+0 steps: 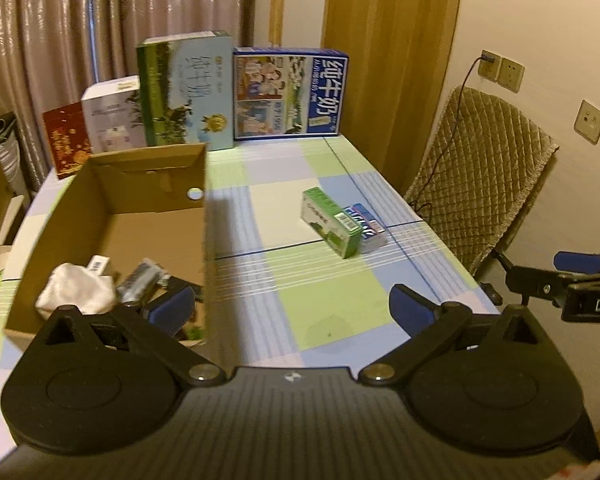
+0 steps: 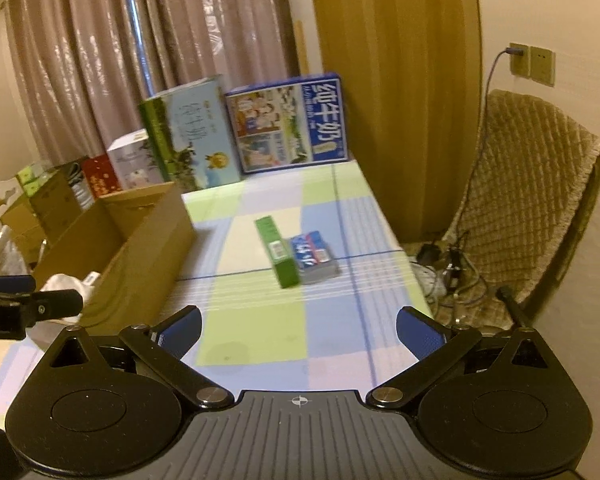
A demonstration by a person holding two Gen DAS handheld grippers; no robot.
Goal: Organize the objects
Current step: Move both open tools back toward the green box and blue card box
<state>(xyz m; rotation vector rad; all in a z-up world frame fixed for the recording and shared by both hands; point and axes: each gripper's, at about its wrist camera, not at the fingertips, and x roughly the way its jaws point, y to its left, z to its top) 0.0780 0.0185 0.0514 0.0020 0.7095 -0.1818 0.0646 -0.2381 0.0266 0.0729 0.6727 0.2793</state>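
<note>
A small green box (image 1: 332, 222) (image 2: 278, 252) lies on the checked tablecloth, with a flat blue packet (image 1: 367, 226) (image 2: 315, 257) touching its right side. On the left stands an open cardboard box (image 1: 112, 196) (image 2: 148, 236); inside it lie a white cloth (image 1: 78, 290), a dark packet (image 1: 140, 280) and a small white item (image 1: 98, 266). My left gripper (image 1: 290, 310) hangs open over the box's right wall and the table, nothing between its fingers. Nearer the table's front edge, my right gripper (image 2: 300, 330) is open and holds nothing.
Large milk cartons (image 1: 186, 92) (image 1: 290, 94) (image 2: 288, 124), a white box (image 1: 112, 116) and a red box (image 1: 66, 140) line the table's back edge. A padded chair (image 1: 480, 172) (image 2: 528, 200) stands at the right, with cables (image 2: 448, 268) on the floor. More cardboard boxes (image 2: 32, 208) sit left of the table.
</note>
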